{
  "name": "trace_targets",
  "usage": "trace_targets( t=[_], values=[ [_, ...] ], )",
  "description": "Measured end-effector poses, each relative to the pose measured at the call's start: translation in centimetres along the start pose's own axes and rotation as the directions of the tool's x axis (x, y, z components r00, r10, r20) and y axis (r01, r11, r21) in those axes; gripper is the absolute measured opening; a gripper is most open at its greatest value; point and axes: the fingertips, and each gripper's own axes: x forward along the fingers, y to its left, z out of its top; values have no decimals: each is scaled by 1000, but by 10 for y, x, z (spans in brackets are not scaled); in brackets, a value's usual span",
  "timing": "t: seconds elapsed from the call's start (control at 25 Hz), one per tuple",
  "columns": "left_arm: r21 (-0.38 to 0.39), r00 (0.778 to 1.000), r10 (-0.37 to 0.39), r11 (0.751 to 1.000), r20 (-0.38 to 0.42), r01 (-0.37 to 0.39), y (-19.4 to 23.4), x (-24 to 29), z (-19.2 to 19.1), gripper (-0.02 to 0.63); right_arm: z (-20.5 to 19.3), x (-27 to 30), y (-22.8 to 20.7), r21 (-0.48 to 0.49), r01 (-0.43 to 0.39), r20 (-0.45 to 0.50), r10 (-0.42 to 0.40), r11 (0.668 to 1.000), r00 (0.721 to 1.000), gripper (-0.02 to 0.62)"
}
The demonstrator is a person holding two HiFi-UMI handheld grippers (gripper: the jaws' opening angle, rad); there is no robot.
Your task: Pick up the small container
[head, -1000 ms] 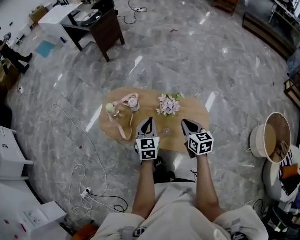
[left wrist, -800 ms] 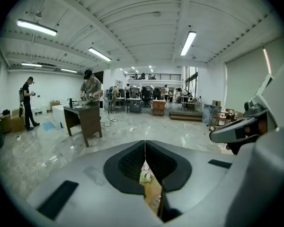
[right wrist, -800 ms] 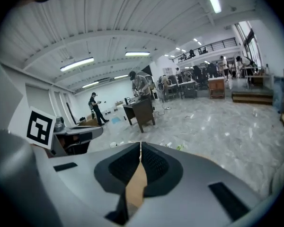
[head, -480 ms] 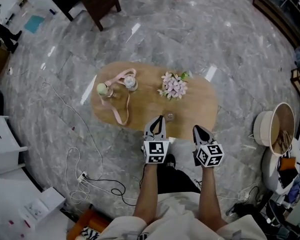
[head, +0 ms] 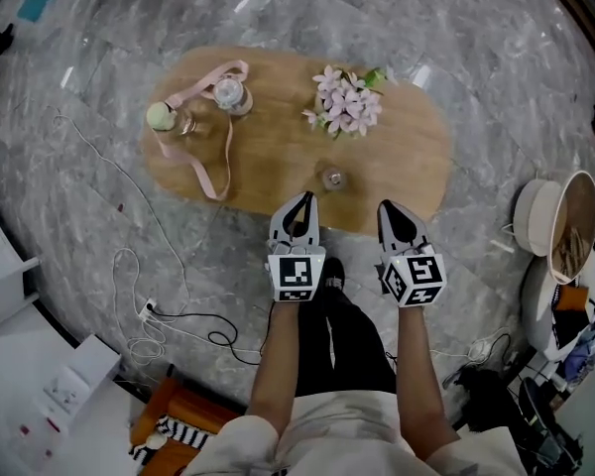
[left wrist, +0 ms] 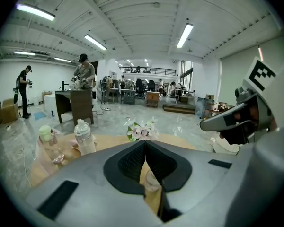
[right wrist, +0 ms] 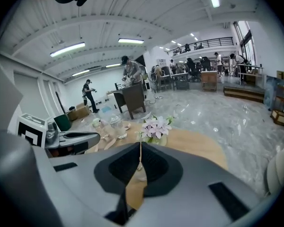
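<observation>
Glass or clear plastic is my guess for the small container [head: 332, 178]. It looks light, stiff, smooth-walled and likely slippery, and it is small enough to tip or skate if nudged from one side. It stands upright on the wooden bench [head: 416, 157], near the lower edge of the bench in the head view and just below the flowers [head: 345, 102]. I would take it by the sides, one pad on each wall and low on the body, and close gently in case it is glass.

My left tool [head: 299, 199] hangs at the bench's lower edge with its jaws pressed together and nothing in them. The right tool [head: 388, 207], to the right of it, is likewise closed and empty. Either one must spread before it can take the container.

The head view alone shows the layout: the container lies between the two tool tips and slightly above them, apart from both. The left gripper view gives what that misses, a side-on look at the container [left wrist: 151, 181] through the notch under the closed jaws, rounded and see-through. It also shows a plastic bottle [left wrist: 84, 136] at the left. The right gripper view shows the flowers [right wrist: 156, 126] straight ahead, but there the container is only a faint shape I cannot read.
</observation>
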Motion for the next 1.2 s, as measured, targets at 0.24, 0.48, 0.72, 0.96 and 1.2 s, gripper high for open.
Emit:
trace_targets(
  t=[0.24, 0.48, 0.72, 0.96, 1.2],
  values=[
    [-20, 1000, -11, 1000, 15, 11, -12, 19, -46, 9, -20, 21, -2, -37, -24, -12, 23, 999, 1000, 69],
    [-52, 996, -28, 998, 90, 33, -13, 39, -77, 9, -49, 50, 3, -69, -65, 11, 66, 995, 998, 71],
    [-81, 992, -22, 996, 120, 32, -15, 53, -120, 63, -84, 67, 22, -69, -159, -4, 159, 985, 987, 69],
    [-109, 990, -63, 991, 123, 76, -29, 68, -151, 171, -98, 60, 10, -104, -155, 19, 157, 982, 987, 70],
    [-35, 995, -57, 998, 79, 59, -33, 91, -164, 315, -122, 34, -11, -89, -113, 18, 115, 990, 993, 70]
  ],
)
